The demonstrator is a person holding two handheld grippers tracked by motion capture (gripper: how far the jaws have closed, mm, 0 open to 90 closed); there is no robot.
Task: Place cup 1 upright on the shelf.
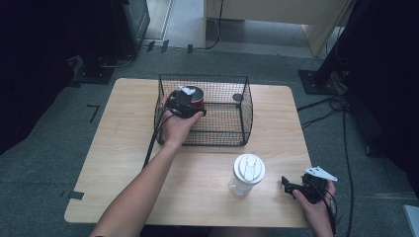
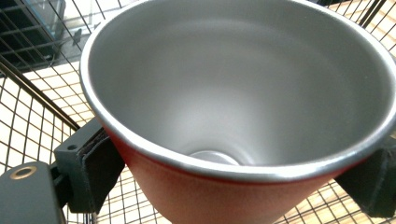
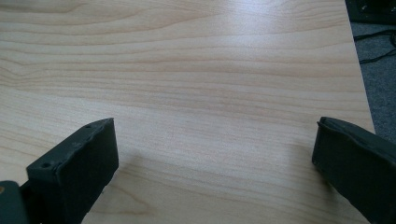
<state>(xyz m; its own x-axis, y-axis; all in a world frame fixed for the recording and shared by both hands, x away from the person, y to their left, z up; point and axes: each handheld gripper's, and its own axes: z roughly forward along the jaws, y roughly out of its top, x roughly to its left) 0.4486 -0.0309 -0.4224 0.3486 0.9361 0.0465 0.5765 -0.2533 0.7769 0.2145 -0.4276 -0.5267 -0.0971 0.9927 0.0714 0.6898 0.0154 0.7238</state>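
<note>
A: What did the left gripper [image 1: 190, 101] have between its fingers?

B: A red cup [image 2: 233, 116] with a bare steel inside. In the left gripper view one black pad [image 2: 95, 170] pressed on the cup's red wall at the lower left and the other sat against it at the lower right, so the jaws were closed on the cup just under its rim.

A: And where was the cup?

B: Inside the wire basket [image 1: 244, 106]. Mesh showed behind and below the fingers in that view, and from above the cup [image 1: 195, 94] was at the basket's left end, beyond the fingertips, with the hand [image 1: 179, 126] reaching in over the near wall. The cup looked tilted, its mouth turned toward the camera; whether its base touched the basket floor I couldn't tell.

A: The right gripper [image 1: 288, 184]?

B: Spread wide and holding nothing. In the right gripper view only bare table [image 3: 196, 70] lay between its fingers [image 3: 88, 154], with the table edge and grey floor past the right fingertip.

A: Anything near it?

B: A clear bottle [image 1: 247, 175] with a white lid stood upright just ahead of its fingertips in the high view, near but apart.
</note>
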